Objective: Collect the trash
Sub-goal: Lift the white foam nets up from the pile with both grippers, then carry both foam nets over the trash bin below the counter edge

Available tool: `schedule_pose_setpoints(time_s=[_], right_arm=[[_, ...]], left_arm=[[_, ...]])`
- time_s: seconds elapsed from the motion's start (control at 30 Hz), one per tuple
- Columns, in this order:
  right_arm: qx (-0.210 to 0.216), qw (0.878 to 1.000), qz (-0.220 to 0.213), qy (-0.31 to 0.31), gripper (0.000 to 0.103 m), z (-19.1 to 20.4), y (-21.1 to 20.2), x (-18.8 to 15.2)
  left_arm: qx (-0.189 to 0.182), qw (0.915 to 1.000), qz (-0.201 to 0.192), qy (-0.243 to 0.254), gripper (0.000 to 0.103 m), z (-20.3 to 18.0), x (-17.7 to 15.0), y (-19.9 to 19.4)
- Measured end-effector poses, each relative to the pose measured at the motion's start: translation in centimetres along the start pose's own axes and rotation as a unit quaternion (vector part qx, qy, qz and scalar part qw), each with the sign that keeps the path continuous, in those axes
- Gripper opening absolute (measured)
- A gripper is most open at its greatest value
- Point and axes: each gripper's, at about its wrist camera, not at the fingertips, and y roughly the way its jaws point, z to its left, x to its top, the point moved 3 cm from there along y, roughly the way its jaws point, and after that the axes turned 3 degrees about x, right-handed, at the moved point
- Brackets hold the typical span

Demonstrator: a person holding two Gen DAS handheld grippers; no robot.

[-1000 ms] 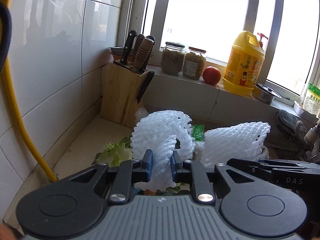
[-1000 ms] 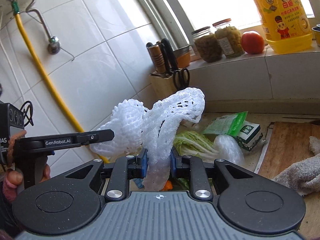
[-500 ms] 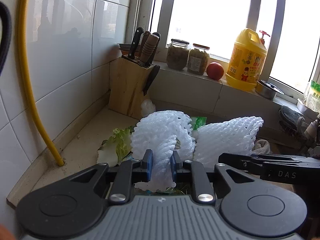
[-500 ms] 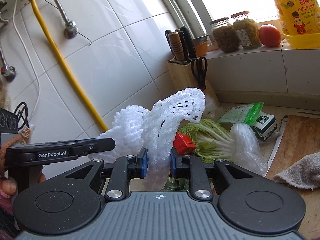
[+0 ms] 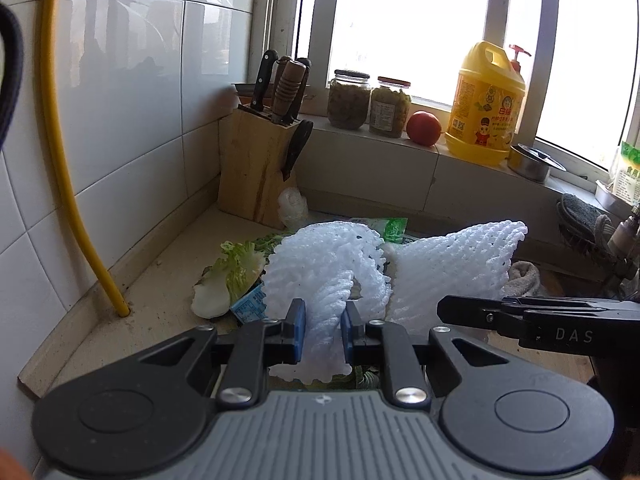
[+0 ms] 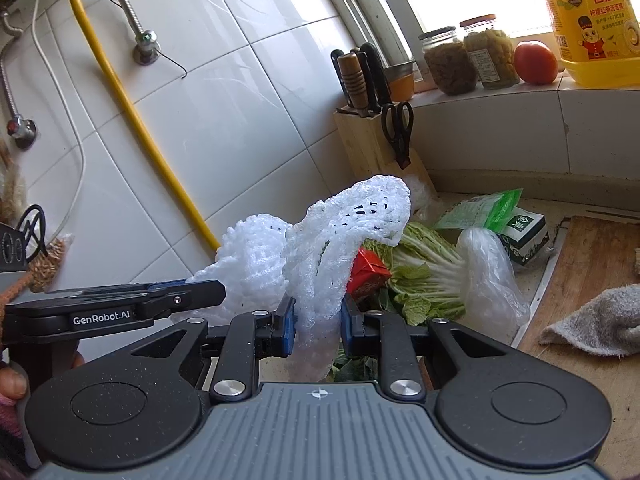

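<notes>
My left tongs (image 5: 322, 336) were clamped on one white foam net (image 5: 320, 276), my right tongs (image 6: 318, 320) on another foam net (image 6: 340, 240), both lifted clear of the worktop (image 5: 168, 280). Just beyond the tongs lay more rubbish: cabbage leaves (image 6: 424, 272), a red carton (image 6: 366, 274), a clear plastic bag (image 6: 488, 276) and a green wrapper (image 6: 484, 210). Farther off, in the corner, stood a knife block (image 5: 256, 168); jars (image 5: 348, 98), a tomato (image 5: 424, 128) and a yellow bottle (image 5: 484, 104) sat on the sill.
</notes>
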Motion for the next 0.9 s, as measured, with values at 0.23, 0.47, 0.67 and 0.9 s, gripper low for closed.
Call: schedule_pose_setpoints(time_s=[0.23,0.47,0.67,0.9], right_arm=[[-0.003,1.000,0.003,0.001,0.029,-0.1,-1.0,-0.7],[0.000,1.000,0.009,-0.004,0.029,0.2,-1.9,-1.5],[0.002,1.000,0.018,-0.005,0.029,0.3,-2.8,-2.3],[0.002,1.000,0.025,-0.010,0.029,0.8,-3.6,-3.2]], left_arm=[[0.008,1.0000,-0.002,-0.003,0.016,-0.8,-1.0,-1.1],[0.014,0.9998,0.002,-0.010,0.016,-1.4,-2.3,-2.1],[0.021,0.9996,0.002,-0.016,0.016,-1.7,-3.4,-3.0],[0.028,0.9992,0.006,-0.028,0.016,-1.6,-4.7,-4.0]])
